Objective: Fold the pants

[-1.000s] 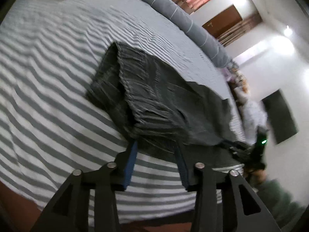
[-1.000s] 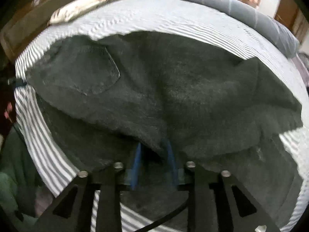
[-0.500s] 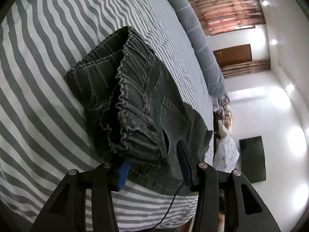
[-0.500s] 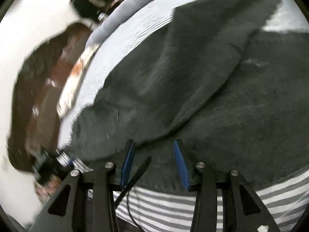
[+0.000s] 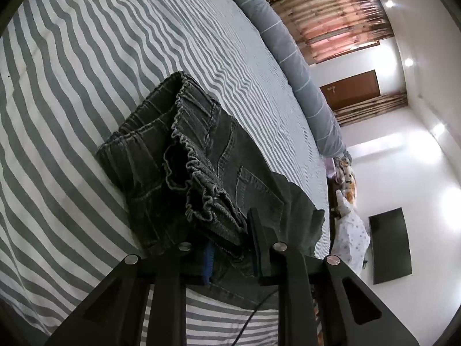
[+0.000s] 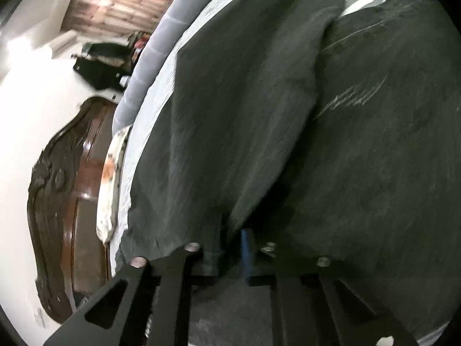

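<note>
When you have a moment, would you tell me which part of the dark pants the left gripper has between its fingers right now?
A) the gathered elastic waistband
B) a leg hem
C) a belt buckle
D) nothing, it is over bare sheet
A: in the left wrist view the left gripper is closed on the ruffled elastic waistband of the pants, which lie on the striped sheet.

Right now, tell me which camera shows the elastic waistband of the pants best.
The left wrist view. The gathered waistband is sharp and fully visible there, lying on the striped bed sheet. The right wrist view shows only blurred dark fabric of the pants, with no waistband visible.
</note>
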Available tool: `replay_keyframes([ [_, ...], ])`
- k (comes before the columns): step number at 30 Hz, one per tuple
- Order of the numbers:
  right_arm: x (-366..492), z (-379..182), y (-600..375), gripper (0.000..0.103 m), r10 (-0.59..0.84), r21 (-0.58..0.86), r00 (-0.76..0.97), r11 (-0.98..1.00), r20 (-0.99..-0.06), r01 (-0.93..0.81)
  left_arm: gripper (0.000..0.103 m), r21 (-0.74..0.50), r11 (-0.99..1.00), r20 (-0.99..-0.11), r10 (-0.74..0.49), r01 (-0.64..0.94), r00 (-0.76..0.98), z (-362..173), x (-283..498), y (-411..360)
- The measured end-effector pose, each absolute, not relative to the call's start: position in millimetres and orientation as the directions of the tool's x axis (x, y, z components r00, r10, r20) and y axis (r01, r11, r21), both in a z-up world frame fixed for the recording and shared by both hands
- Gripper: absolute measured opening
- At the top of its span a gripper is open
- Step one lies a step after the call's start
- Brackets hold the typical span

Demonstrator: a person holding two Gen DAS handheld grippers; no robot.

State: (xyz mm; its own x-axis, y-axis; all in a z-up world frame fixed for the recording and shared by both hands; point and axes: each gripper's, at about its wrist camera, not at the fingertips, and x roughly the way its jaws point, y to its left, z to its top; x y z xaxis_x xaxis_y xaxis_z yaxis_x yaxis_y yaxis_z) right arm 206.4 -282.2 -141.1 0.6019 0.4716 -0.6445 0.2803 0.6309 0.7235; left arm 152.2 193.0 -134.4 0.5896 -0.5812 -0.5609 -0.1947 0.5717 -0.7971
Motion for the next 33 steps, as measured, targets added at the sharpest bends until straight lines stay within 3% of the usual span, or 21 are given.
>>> replay_keyframes([
  [6,196,-100,-272,0.004,0.422,0.66,0.628,0.724,-0.654,0.201,0.018,-0.774,0.605,-0.583,-0.566,-0.187,0.583,-125,169,197],
  [13,164,-52,-247,0.004,0.409,0.597,0.627,0.794,-0.663,0.114,0.018,-0.72,0.691,-0.584,-0.553,-0.065,0.594,-80,187,206],
  [16,141,-62,-232,0.004,0.391,0.547,0.59,0.831,-0.706,0.105,0.018,-0.672,0.74,-0.621,-0.55,-0.02,0.559,-79,188,209],
  [22,131,-120,-225,0.004,0.379,0.512,0.5,0.844,-0.779,0.157,0.018,-0.534,0.844,-0.764,-0.456,-0.052,0.457,-129,182,210],
  [27,132,-119,-227,0.004,0.369,0.501,0.507,0.852,-0.779,0.149,0.018,-0.567,0.82,-0.739,-0.47,-0.07,0.482,-140,174,215],
  [33,129,-127,-231,0.006,0.376,0.508,0.49,0.844,-0.787,0.169,0.02,-0.521,0.85,-0.759,-0.422,-0.073,0.496,-140,169,209],
])
